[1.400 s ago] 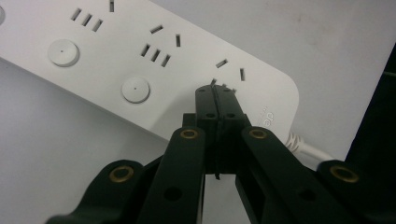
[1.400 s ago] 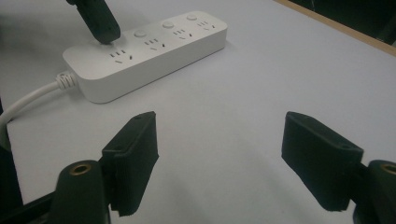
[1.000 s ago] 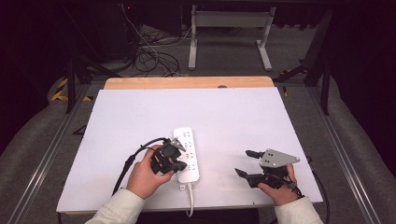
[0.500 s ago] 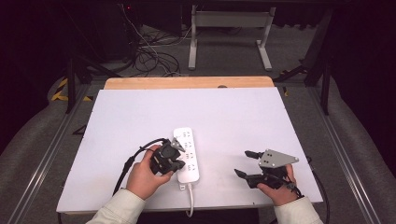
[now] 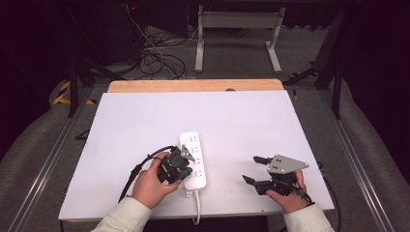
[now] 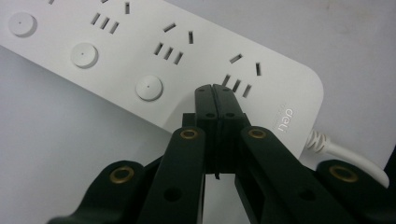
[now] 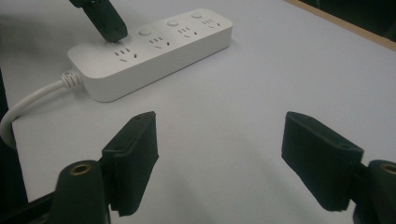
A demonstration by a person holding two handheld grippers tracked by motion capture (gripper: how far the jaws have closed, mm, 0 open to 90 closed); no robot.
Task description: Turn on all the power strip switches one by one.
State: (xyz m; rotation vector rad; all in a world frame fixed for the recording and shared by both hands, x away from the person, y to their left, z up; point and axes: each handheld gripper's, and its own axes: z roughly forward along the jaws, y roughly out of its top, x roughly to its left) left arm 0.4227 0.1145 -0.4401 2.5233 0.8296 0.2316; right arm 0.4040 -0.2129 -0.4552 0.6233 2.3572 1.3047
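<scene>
The left gripper point(image 6: 215, 88), jaws pressed together on nothing, has its tip on the strip point(image 5: 193, 159) at the cord-end switch. The strip's long axis runs away from the person. The right gripper point(image 7: 219, 158) (jaws wide, empty) waits well apart on the table point(image 5: 270, 121).

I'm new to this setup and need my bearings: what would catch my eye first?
The white power strip lies near the front of the pale table. The left claw, jaws shut together, has its tips down on the strip's end by the cord. The right claw hangs wide open over bare table, off to the strip's right.
</scene>
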